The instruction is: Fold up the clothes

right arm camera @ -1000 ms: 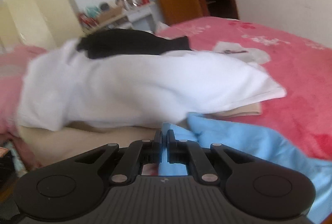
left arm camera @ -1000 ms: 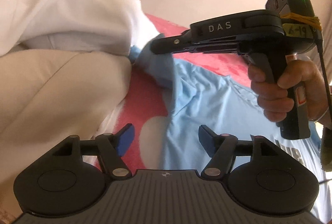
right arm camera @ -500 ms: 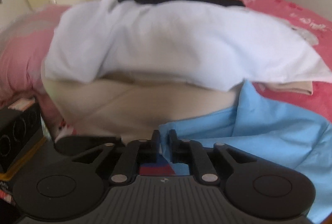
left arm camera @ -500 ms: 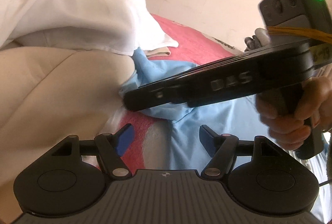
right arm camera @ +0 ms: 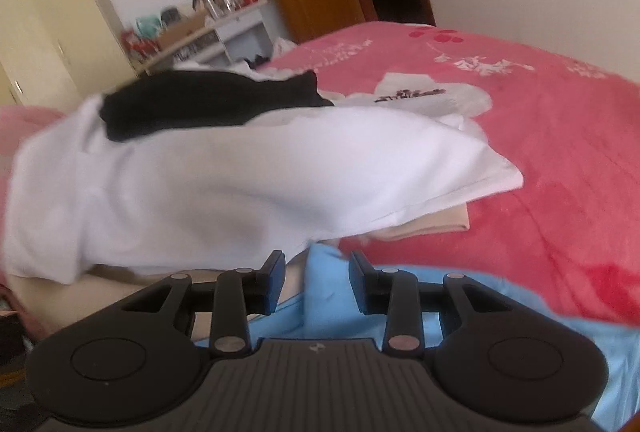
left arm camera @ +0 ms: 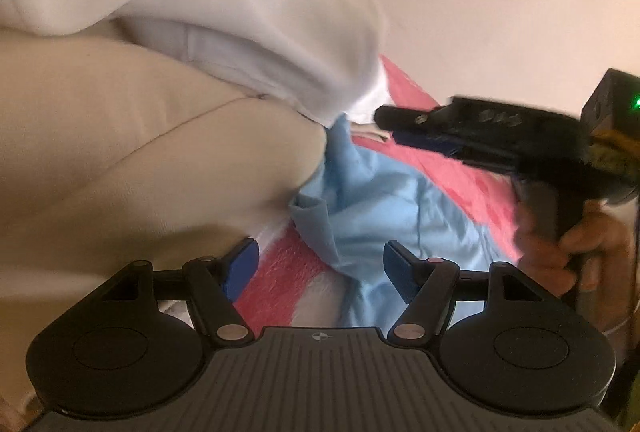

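light blue cotton shirt (right arm camera: 320, 296) spread on the pink floral bedspread (right arm camera: 540, 160) beside the folded pile; right gripper (right arm camera: 316, 282) jaws just opened, releasing its corner; left gripper (left arm camera: 318, 264) wide open, empty, poised to regrasp.

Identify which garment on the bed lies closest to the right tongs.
The light blue shirt: it lies right at the open right tongs, while the white garment and black garment are stacked further back.

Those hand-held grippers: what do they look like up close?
Each is matte black plastic: a ribbed body, two round discs, jointed links with silver pivots, blue pads on the fingers. The right gripper has a pistol-style handle, raised lettering on its side, a yellow band and a green light.
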A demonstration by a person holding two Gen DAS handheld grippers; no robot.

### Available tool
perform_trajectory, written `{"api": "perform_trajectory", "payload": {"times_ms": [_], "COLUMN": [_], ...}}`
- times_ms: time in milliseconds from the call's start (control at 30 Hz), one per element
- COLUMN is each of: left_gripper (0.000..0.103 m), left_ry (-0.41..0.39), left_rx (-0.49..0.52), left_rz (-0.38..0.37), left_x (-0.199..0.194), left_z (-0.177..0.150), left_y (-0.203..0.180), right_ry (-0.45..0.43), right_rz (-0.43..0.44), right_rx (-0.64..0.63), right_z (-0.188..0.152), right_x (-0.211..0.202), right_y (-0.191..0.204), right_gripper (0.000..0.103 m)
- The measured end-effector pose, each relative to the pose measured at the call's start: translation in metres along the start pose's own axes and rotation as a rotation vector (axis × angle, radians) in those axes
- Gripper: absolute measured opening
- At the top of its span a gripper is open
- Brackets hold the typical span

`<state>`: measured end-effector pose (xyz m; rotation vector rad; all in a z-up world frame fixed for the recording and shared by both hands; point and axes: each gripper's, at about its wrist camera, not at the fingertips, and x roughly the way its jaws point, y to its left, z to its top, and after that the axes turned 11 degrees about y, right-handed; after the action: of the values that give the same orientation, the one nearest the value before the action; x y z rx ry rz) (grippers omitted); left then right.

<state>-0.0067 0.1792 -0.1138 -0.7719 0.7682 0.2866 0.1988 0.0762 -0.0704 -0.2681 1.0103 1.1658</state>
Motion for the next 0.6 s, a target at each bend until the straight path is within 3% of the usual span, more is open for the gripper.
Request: {"api": "perform_trajectory", "payload": {"times_ms": [133, 200, 267, 300, 333, 367, 467, 600], "left_gripper": [0.062, 0.052, 0.037, 0.02, 0.01, 0.007, 0.004, 0.004], "left_ry": [-0.011, -0.023, -0.031, -0.037, -0.051, -0.066, -0.112, -0.127], "left_rx": [-0.057, -0.103, -0.132, -0.138, -0.117, -0.089, 0.023, 0.311], "left_rz": [0.042, 0.052, 0.066, 0.07, 0.07, 0.068, 0.059, 0.024], "left_x": [0.002, 0.003, 0.005, 0.005, 0.004, 0.002, -0.004, -0.008], "left_z": [0.001, 0.001, 0.004, 0.004, 0.003, 0.001, -0.006, -0.03], "left_y": [-0.005, -0.003, -0.002, -0.001, -0.003, -0.006, -0.016, -0.04], "right_ry": [0.077, 0.084, 0.073, 0.058, 0.035, 0.006, -0.112, -0.227], "right_rz": [-0.038, -0.051, -0.058, -0.058, -0.049, -0.035, 0.032, 0.109], "right_rx": [-0.038, -0.026, -0.003, 0.015, 0.032, 0.048, 0.112, 0.236], "right_z": [0.002, 0.0, -0.003, -0.005, -0.007, -0.011, -0.03, -0.07], "right_x": [0.032, 0.04, 0.044, 0.042, 0.037, 0.029, -0.009, -0.061], "right_y": [0.005, 0.006, 0.004, 0.003, 0.001, -0.003, -0.021, -0.061], "right_gripper": [0.033, 0.02, 0.004, 0.003, 0.003, 0.003, 0.003, 0.003]}}
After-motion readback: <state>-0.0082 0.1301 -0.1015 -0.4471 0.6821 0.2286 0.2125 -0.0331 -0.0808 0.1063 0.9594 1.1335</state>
